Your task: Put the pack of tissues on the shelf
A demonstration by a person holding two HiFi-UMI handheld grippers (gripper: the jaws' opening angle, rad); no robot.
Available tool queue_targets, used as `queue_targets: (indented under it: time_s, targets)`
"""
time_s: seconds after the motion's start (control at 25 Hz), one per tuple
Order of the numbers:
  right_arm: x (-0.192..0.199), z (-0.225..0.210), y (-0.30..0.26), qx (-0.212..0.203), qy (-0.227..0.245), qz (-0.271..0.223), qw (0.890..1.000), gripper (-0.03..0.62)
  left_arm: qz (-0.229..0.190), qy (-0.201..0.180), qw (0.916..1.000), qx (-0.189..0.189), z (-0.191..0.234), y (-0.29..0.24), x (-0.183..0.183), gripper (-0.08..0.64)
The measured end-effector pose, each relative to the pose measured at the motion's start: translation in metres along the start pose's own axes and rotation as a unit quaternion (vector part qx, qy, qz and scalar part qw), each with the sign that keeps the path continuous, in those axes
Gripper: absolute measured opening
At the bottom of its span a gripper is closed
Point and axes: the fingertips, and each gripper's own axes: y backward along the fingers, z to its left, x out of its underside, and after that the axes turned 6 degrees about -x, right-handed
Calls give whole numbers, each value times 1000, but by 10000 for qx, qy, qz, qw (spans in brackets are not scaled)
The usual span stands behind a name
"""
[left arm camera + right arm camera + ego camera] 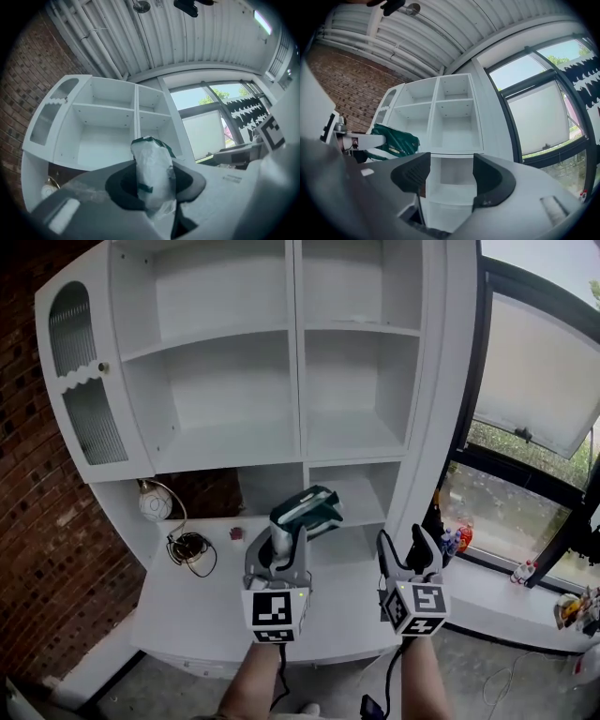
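Left gripper is clamped on the pack of tissues. In the left gripper view both dark pads press the pack's sides, clear wrap bunched below them. The pack is green and white, with its lower end hidden behind the gripper body. It is held in the air above the back of the counter, in front of the lower right compartment of the white shelf unit. Head view does not show whether it touches the shelf. In the right gripper view it looks apart from it.

Right gripper has its jaws apart with nothing between them. Only an empty lower compartment shows through the gap. It sits just right of the left gripper, over the counter's front right edge.

Both forearms are cut off at the bottom of the head view.

At the counter's back left are a round white thing, too small to identify, a coiled black cable and a small red thing, unclear.

A cabinet door with ribbed glass is on the unit's left side, and its contents can't be seen. Brick wall is on the left. Window is on the right, with bottles on the sill, labels unreadable. The unit's top row is cut off by the frame.
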Motion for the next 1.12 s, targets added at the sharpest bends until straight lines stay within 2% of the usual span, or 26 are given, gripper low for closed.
queue_targets:
  time_s: [0.48,0.72,0.92,1.12]
  targets:
    - [18,-2,-29,30,104,168,9998,276,70,98,9990,427,-14,-40,22,121]
    - [29,-23,-46,-170,75,294,9994,276,181,131,9987,458,-36,-64,34,121]
    - [39,-42,-62,-721,7,411,9965,276,188,273,9981,518,-60,-85,38,121]
    - [37,-53,-83,-1394,-89,398,9894,276,180,849,9926,853,-85,-109,32,121]
